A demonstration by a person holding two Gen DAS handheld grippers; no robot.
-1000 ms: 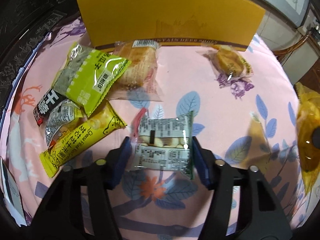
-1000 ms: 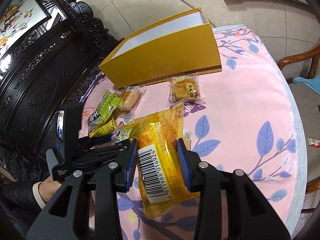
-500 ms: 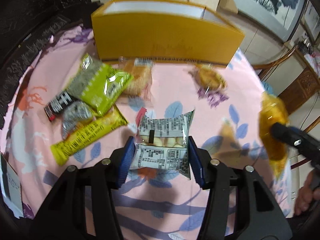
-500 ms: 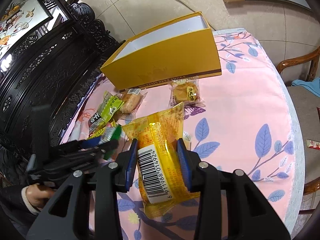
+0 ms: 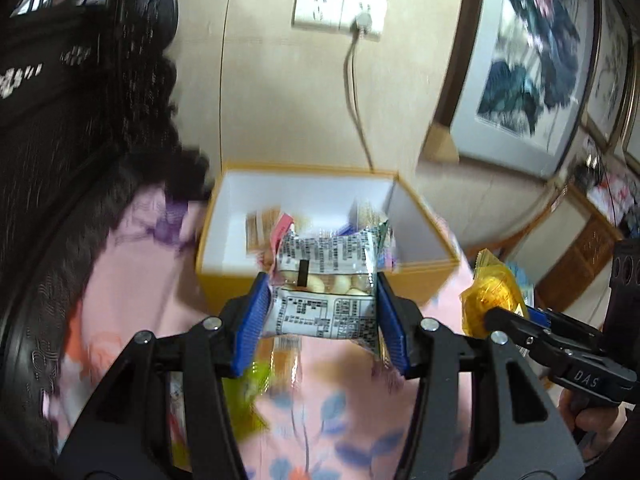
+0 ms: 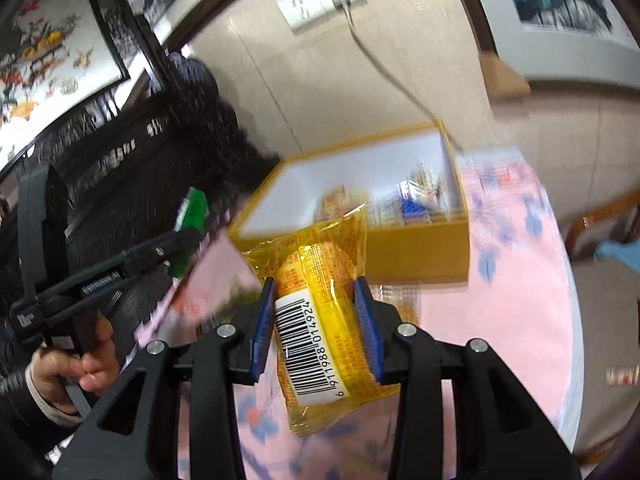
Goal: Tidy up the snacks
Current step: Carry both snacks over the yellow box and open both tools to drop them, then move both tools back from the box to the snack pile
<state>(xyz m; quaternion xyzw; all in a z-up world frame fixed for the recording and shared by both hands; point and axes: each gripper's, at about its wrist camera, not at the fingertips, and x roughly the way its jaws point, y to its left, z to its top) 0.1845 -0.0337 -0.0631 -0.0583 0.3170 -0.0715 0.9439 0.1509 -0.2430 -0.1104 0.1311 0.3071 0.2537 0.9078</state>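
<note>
My left gripper [image 5: 322, 312] is shut on a clear white snack packet [image 5: 326, 292] with black print, held in the air just in front of the open yellow box [image 5: 416, 220]. My right gripper [image 6: 316, 324] is shut on a yellow cake packet [image 6: 320, 320] with a barcode, also lifted near the box [image 6: 420, 248]. The box has white inner walls and holds several snacks [image 5: 266, 228]. The right gripper with its yellow packet [image 5: 494, 296] shows at the right of the left wrist view. The left gripper [image 6: 184, 240] shows at the left of the right wrist view.
The box stands on a pink flowered tablecloth [image 6: 512, 312]. Loose snack packets [image 5: 252, 392] lie blurred under my left gripper. Dark carved furniture [image 5: 60, 128] stands at the left. A wall socket with a cable [image 5: 340, 8] is behind the box. A wooden chair [image 6: 600, 220] is at the right.
Both grippers have risen and swung forward toward the box, each keeping its packet. The box's open inside now shows. The loose snacks have dropped below the left gripper's view.
</note>
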